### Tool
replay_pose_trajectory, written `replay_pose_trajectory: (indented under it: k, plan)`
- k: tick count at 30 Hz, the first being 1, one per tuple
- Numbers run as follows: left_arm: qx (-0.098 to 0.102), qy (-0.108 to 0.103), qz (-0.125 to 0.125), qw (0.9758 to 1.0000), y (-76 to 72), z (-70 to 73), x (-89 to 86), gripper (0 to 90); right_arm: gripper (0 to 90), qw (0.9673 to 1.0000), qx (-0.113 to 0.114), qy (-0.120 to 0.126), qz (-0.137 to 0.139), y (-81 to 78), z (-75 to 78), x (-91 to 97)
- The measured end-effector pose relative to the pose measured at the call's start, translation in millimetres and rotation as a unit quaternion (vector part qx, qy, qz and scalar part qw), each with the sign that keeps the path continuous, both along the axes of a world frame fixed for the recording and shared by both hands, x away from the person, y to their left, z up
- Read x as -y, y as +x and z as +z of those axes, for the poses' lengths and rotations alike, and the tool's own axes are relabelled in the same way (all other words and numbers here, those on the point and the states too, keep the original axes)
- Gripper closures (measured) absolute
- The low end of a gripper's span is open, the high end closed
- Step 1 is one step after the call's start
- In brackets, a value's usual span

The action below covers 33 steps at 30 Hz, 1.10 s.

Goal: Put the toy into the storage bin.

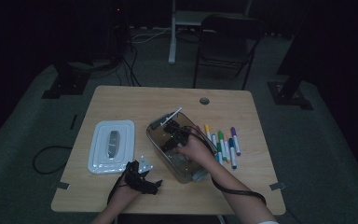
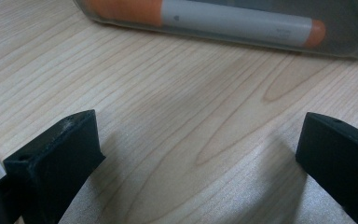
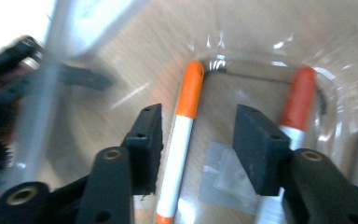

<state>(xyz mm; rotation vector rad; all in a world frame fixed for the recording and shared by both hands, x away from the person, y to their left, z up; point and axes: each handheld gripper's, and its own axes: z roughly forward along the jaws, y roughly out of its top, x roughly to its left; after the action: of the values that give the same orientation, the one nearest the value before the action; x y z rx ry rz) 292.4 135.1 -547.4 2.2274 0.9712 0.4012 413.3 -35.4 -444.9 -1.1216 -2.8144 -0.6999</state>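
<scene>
A clear plastic container (image 1: 186,173) stands at the table's middle. My right gripper (image 1: 170,134) reaches down into it. In the right gripper view this gripper (image 3: 199,112) is open, and an orange-capped white marker (image 3: 179,144) lies on the container's floor between the jaws, with no pad pressing on it. A second marker with a red-orange cap (image 3: 298,102) lies just right of the right jaw. My left gripper (image 1: 156,185) rests on the table near the front edge, left of the container. It (image 2: 199,121) is open over bare wood, and the orange marker (image 2: 233,21) shows through the container's wall (image 2: 354,44).
The container's white lid (image 1: 100,140) lies flat on the table's left part. Several loose markers (image 1: 223,144) lie in a row on the wood right of the container. A cable hole (image 1: 204,100) sits near the far edge. A chair (image 1: 223,46) stands beyond the table.
</scene>
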Motion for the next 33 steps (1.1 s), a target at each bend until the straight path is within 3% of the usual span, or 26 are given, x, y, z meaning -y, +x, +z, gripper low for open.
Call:
replay_pose_trajectory:
  k: [2,4,6,10,11,14,16,18,22,25,27,28,29,31,33]
  plan:
    - [0.0,0.0,0.0,1.0,0.0,0.1,0.0,0.4,50.2,0.9998,0.013,0.015,-0.007,-2.3,9.3,6.6]
    - [0.0,0.0,0.0,1.0,0.0,0.0,0.0,0.4,47.9,0.9984,0.049,0.027,-0.009,-7.3,19.6,14.8]
    - [0.0,0.0,0.0,1.0,0.0,0.0,0.0,0.4,47.5,0.9952,0.089,0.034,-0.024,-12.4,29.7,24.9]
    - [0.0,0.0,0.0,1.0,0.0,0.0,0.0,0.4,34.5,0.9861,0.147,0.057,-0.053,-18.9,46.8,50.1]
    - [0.0,0.0,0.0,1.0,0.0,0.0,0.0,0.4,30.3,0.9831,0.158,0.067,-0.064,-19.7,50.8,57.4]
    - [-0.001,0.0,0.0,1.0,0.0,0.1,0.0,0.4,17.9,0.9741,0.195,0.06,-0.097,-20.5,59.8,77.7]
    - [0.0,0.0,0.0,1.0,0.0,-0.1,0.1,0.4,13.2,0.9666,0.225,0.038,-0.117,-21.4,63.4,90.3]
    - [0.0,0.0,0.0,1.0,0.0,-0.1,0.0,0.4,11.8,0.9589,0.246,0.035,-0.137,-22.0,64.9,104.0]
    - [0.001,-0.001,0.001,1.0,0.0,-0.2,0.1,0.4,11.8,0.9461,0.268,0.021,-0.18,-21.2,62.4,133.5]
    - [0.001,0.0,0.0,1.0,0.0,-0.1,0.0,0.4,13.7,0.9382,0.268,0.043,-0.214,-21.7,59.9,155.6]
    - [0.0,0.001,-0.001,1.0,0.0,0.0,-0.1,0.4,17.9,0.935,0.263,0.065,-0.228,-22.3,57.7,170.4]
    - [0.0,0.001,-0.001,1.0,0.0,0.0,-0.1,0.4,19.5,0.9313,0.263,0.079,-0.24,-22.9,56.2,177.9]
    - [0.0,0.001,-0.001,1.0,0.0,0.0,-0.1,0.4,21.9,0.9245,0.264,0.097,-0.257,-23.4,54.3,185.9]
    - [0.0,0.001,-0.001,1.0,0.0,0.0,-0.1,0.4,21.1,0.9174,0.275,0.091,-0.273,-24.1,50.7,198.6]
    - [0.0,0.001,0.0,1.0,-0.1,0.0,-0.1,0.4,19.0,0.9025,0.289,0.094,-0.305,-25.4,46.3,211.6]
